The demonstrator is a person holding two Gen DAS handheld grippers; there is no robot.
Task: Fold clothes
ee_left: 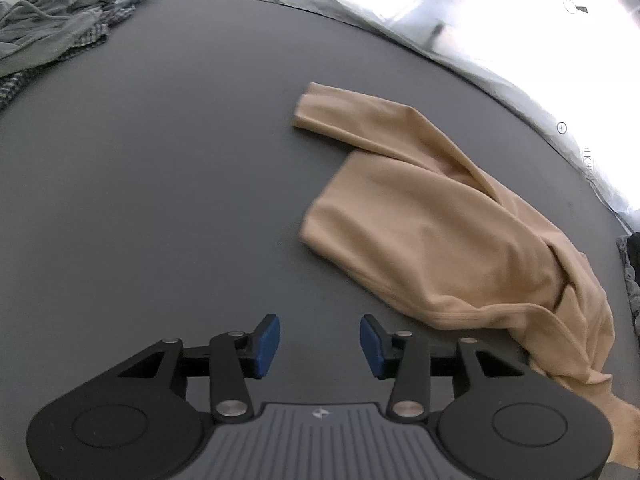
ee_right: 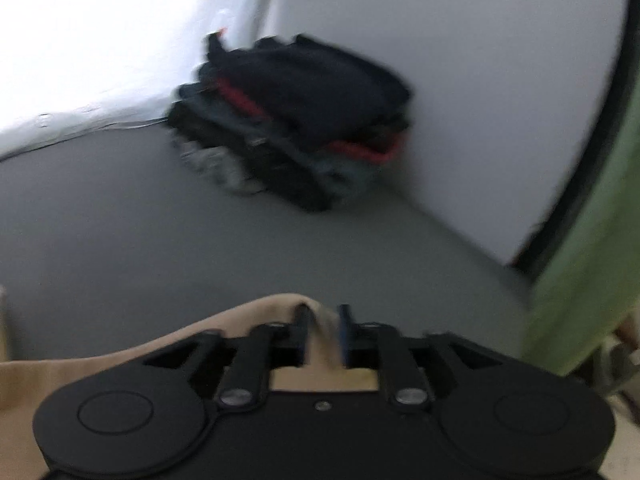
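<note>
A tan long-sleeved garment (ee_left: 432, 232) lies on the dark grey table (ee_left: 160, 180), one sleeve stretched toward the far side and its right end bunched and lifted off the surface. My left gripper (ee_left: 320, 346) hovers open over bare table, just left of the garment's near edge, with nothing between its blue pads (ee_left: 267, 346). In the blurred right wrist view, my right gripper (ee_right: 324, 338) is shut on a fold of the same tan garment (ee_right: 132, 354), which drapes away to the left.
A heap of grey-green and checked clothes (ee_left: 60, 20) lies at the table's far left corner. A stack of folded dark clothes with red trim (ee_right: 296, 120) stands by the white wall. A green surface (ee_right: 592, 240) rises at the right.
</note>
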